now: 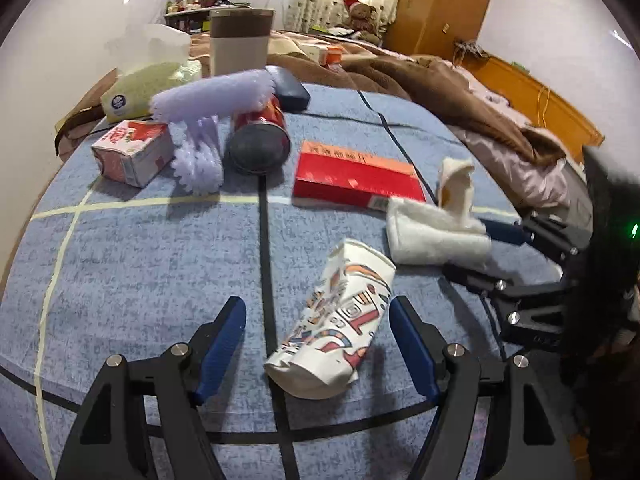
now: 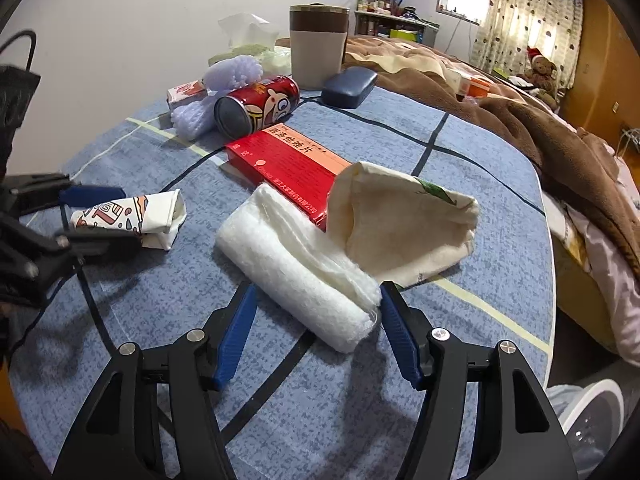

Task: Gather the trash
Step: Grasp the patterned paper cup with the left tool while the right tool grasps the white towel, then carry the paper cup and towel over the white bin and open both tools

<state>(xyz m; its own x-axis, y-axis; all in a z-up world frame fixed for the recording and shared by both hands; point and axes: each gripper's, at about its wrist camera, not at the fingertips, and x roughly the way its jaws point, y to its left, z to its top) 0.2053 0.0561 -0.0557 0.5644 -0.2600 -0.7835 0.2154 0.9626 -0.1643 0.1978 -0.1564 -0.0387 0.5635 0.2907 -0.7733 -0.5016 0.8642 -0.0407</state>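
left wrist view has the left gripper (image 1: 316,340) spread wide over the blue checked bedsheet (image 1: 140,264), with a crushed printed paper cup (image 1: 336,328) lying on its side between the two blue pads, not pinched, there's a gap on the left side at least. right wrist view: the right gripper (image 2: 316,328) is also wide open, and a rolled white towel (image 2: 296,264) sits right between its fingertips, the near end close to the right pad, can't tell if it actually touches. a cream cloth (image 2: 404,232) is bunched up just behind the towel, leaning on a flat red box (image 2: 288,160).

further back on the sheet there's a red can (image 2: 260,104) on its side, a lilac spiky brush thing (image 1: 200,120) resting across it, a small red and white carton (image 1: 132,152), a dark blue case (image 2: 348,86), a tissue pack (image 1: 136,84) and an upright beige and brown bin (image 2: 318,44). brown blanket (image 2: 540,128) piled off to the right.
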